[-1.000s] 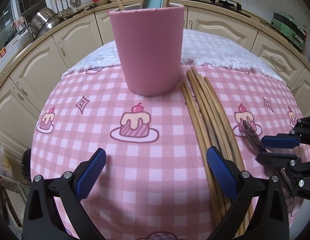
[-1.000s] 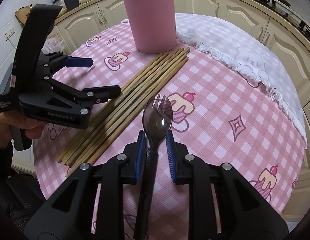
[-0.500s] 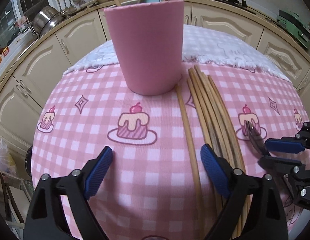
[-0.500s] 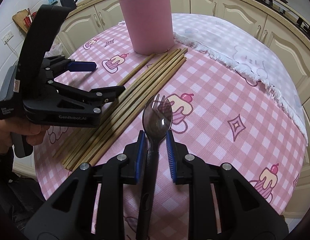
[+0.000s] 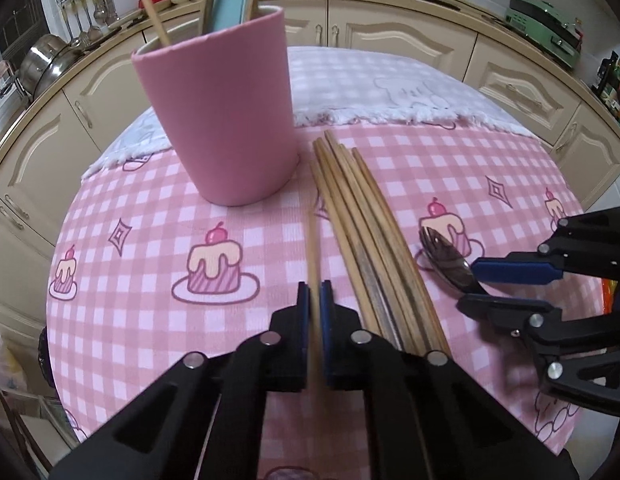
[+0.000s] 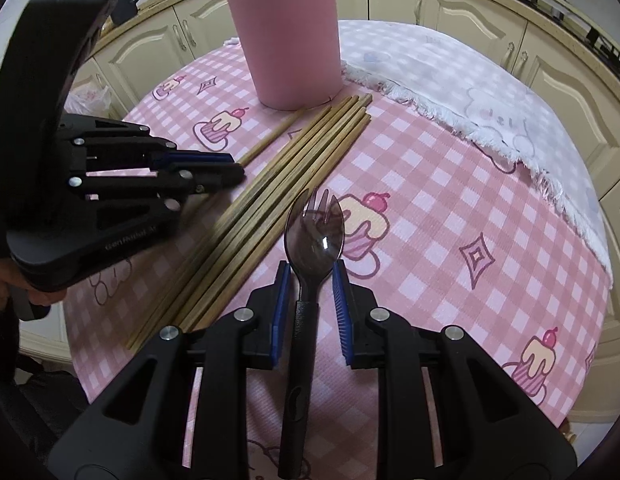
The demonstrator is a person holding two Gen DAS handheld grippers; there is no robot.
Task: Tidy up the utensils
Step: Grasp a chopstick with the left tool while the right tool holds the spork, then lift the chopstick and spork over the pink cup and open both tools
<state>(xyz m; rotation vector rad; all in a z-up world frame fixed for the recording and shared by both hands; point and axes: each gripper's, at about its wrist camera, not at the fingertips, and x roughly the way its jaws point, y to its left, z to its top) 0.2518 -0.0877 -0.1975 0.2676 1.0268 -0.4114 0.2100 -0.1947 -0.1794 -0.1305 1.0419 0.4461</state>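
My left gripper [image 5: 314,288] is shut on a single wooden chopstick [image 5: 311,240], which points toward the pink cup [image 5: 222,120]. Just right of it, several more chopsticks [image 5: 365,224] lie in a bundle on the pink checked cloth [image 5: 150,320]. The cup holds a chopstick and other utensils. My right gripper [image 6: 310,268] is shut on a dark translucent spork [image 6: 313,236], whose head sticks out past the pads while its black handle runs back under the gripper. In the right wrist view the left gripper [image 6: 236,166] sits left of the bundle [image 6: 294,168], before the cup [image 6: 290,40].
A white fringed cloth [image 6: 489,80] covers the far side of the round table. Cream kitchen cabinets [image 5: 409,36] ring the table, with pots and hanging utensils [image 5: 50,60] at the far left. A person's hand [image 6: 42,296] holds the left gripper.
The left jaws have closed from wide open onto one chopstick, which now lies apart from the bundle. The right gripper still holds the spork in about the same place.
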